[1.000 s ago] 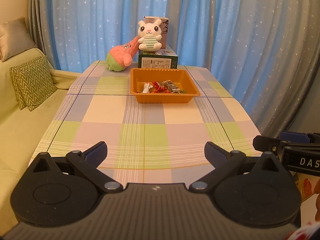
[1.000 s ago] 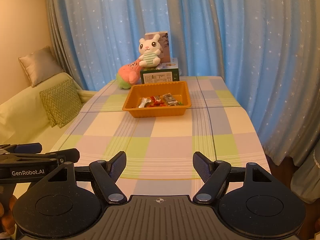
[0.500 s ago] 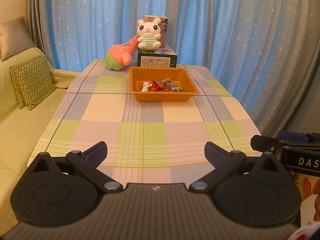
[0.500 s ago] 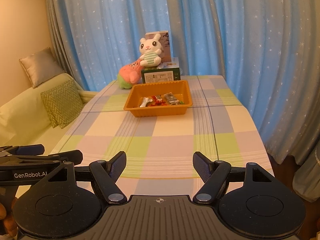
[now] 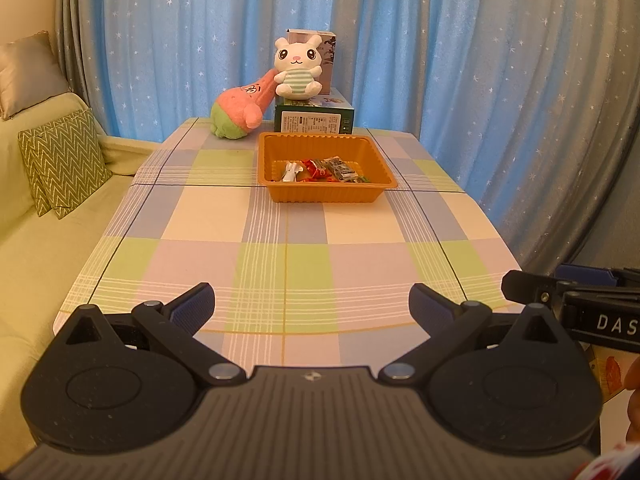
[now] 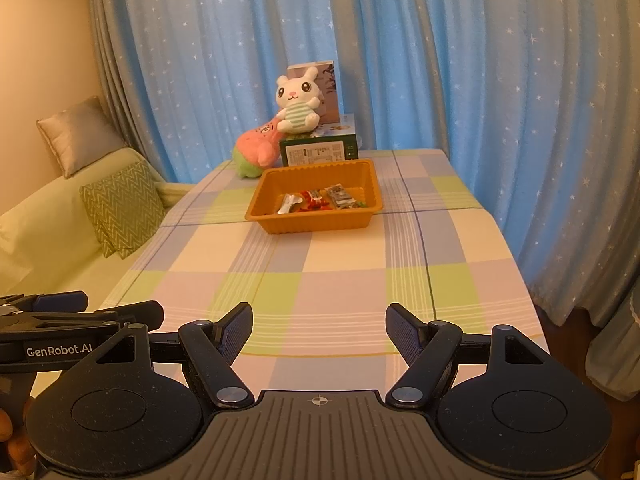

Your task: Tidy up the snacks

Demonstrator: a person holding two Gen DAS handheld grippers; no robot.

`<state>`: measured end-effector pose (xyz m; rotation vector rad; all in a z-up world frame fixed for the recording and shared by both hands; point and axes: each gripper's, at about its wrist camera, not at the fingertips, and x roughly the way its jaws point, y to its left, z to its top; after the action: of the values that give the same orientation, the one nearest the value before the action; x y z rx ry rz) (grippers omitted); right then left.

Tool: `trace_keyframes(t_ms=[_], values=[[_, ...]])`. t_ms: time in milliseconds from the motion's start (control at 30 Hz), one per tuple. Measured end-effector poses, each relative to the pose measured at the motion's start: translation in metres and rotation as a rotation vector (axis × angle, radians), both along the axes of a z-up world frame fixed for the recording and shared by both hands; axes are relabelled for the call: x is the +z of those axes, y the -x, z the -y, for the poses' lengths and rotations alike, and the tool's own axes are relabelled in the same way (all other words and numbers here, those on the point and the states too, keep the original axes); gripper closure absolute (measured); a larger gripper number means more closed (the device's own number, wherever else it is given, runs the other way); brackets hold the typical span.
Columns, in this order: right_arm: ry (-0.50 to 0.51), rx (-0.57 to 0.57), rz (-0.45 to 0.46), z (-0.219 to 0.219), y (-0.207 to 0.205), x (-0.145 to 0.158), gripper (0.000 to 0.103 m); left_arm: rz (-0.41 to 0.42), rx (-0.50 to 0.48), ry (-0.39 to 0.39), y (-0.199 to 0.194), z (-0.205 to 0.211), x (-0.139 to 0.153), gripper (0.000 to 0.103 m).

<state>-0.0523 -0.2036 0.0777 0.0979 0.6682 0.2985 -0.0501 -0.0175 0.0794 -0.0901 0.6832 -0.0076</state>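
Note:
An orange tray [image 5: 326, 196] [image 6: 316, 222] stands at the far middle of the checked table, with several wrapped snacks [image 5: 320, 170] [image 6: 318, 200] lying in it. My left gripper [image 5: 312, 308] hangs open over the near table edge, nothing between its fingers. My right gripper [image 6: 320, 330] is also open and empty, at the near edge, to the right of the left one. Both are far from the tray. Each gripper's side shows at the edge of the other's view.
Behind the tray stand a green box [image 5: 314, 122], a white rabbit plush [image 5: 298, 68] on it and a pink plush [image 5: 240, 110] beside it. Blue starred curtains hang behind and to the right. A sofa with cushions [image 5: 64, 160] runs along the left.

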Motion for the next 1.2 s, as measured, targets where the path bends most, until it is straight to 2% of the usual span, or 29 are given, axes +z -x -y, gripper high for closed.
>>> trace_keyframes(t_ms=[1200], values=[[-0.003, -0.001, 0.000, 0.0020, 0.0001, -0.0001, 0.030, -0.003, -0.001, 0.004, 0.0016, 0.0016, -0.0039, 0.000]])
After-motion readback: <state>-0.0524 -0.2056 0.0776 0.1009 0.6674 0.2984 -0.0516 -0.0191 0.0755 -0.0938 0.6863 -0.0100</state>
